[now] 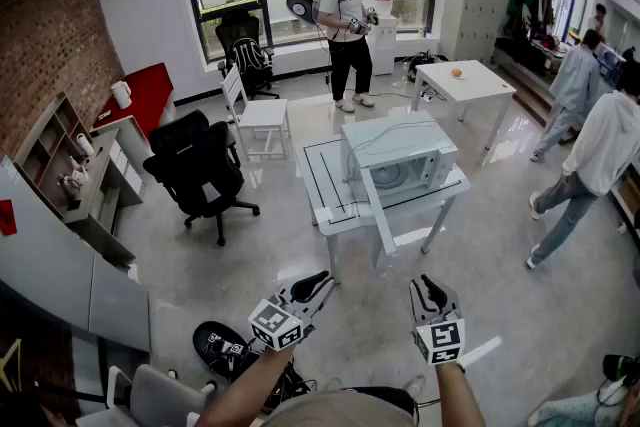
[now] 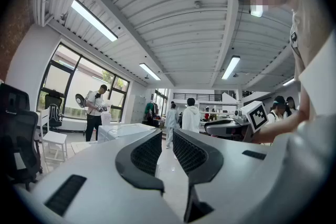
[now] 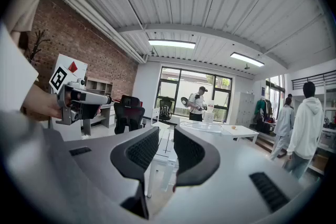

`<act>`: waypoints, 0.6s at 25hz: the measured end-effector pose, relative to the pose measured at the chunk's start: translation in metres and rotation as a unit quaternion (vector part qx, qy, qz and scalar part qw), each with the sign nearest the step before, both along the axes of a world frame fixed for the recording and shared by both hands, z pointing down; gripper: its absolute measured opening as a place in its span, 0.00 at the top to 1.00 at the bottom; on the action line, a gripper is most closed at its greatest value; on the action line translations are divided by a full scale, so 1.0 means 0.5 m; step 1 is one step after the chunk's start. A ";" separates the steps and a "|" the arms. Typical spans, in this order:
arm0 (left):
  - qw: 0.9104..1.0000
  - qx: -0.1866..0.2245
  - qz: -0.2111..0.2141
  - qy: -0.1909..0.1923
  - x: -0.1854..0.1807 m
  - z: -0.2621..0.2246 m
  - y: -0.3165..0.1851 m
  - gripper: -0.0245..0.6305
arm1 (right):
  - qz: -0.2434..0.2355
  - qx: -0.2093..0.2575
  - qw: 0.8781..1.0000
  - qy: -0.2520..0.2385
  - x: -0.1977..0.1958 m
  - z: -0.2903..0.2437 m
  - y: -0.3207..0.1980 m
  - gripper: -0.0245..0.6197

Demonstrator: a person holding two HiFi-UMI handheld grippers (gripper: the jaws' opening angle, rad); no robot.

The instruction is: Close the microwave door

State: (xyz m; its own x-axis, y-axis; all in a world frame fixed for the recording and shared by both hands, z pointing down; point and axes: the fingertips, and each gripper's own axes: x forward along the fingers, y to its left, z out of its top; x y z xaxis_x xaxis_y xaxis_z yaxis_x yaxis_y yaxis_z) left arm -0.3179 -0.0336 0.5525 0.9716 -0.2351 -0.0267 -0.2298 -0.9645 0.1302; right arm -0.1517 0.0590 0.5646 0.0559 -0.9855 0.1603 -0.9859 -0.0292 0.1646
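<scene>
A white microwave (image 1: 400,150) stands on a white table (image 1: 330,205) in the middle of the room. Its door (image 1: 381,215) hangs open toward me, seen edge-on, and the cavity with its turntable shows. Both grippers are low in the head view, well short of the table and touching nothing. My left gripper (image 1: 312,290) is held level, its jaws a narrow gap apart with nothing between them (image 2: 167,152). My right gripper (image 1: 432,292) points slightly down, its jaws also a small gap apart and empty (image 3: 166,152). The table (image 3: 165,150) lies ahead in the right gripper view.
A black office chair (image 1: 205,170) and a white chair (image 1: 255,115) stand left of the table. A second white table (image 1: 465,85) is behind on the right. One person stands by the window (image 1: 345,30), another walks at the right (image 1: 590,165). Shelves (image 1: 85,180) line the left wall.
</scene>
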 end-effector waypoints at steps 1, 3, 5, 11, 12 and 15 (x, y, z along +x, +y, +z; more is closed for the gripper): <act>1.000 0.000 0.000 0.000 -0.003 -0.003 -0.001 0.88 | 0.000 0.000 1.000 0.001 -0.003 -0.002 -0.002 0.82; 1.000 -0.001 0.001 0.000 -0.007 -0.006 -0.003 0.88 | 0.000 -0.001 1.000 0.002 -0.008 -0.004 -0.005 0.82; 1.000 0.000 0.002 0.000 -0.008 -0.004 -0.005 0.88 | -0.001 -0.001 1.000 0.002 -0.010 -0.002 -0.007 0.82; 1.000 0.000 0.005 0.001 -0.004 0.001 -0.008 0.88 | 0.004 -0.008 1.000 -0.025 -0.001 0.016 -0.012 0.78; 1.000 0.000 0.004 0.001 -0.004 0.000 -0.010 0.88 | 0.005 -0.011 0.999 -0.030 0.001 0.020 -0.015 0.75; 1.000 -0.002 0.004 -0.001 -0.003 0.002 -0.016 0.88 | 0.008 -0.022 0.999 -0.025 0.004 0.033 -0.030 0.73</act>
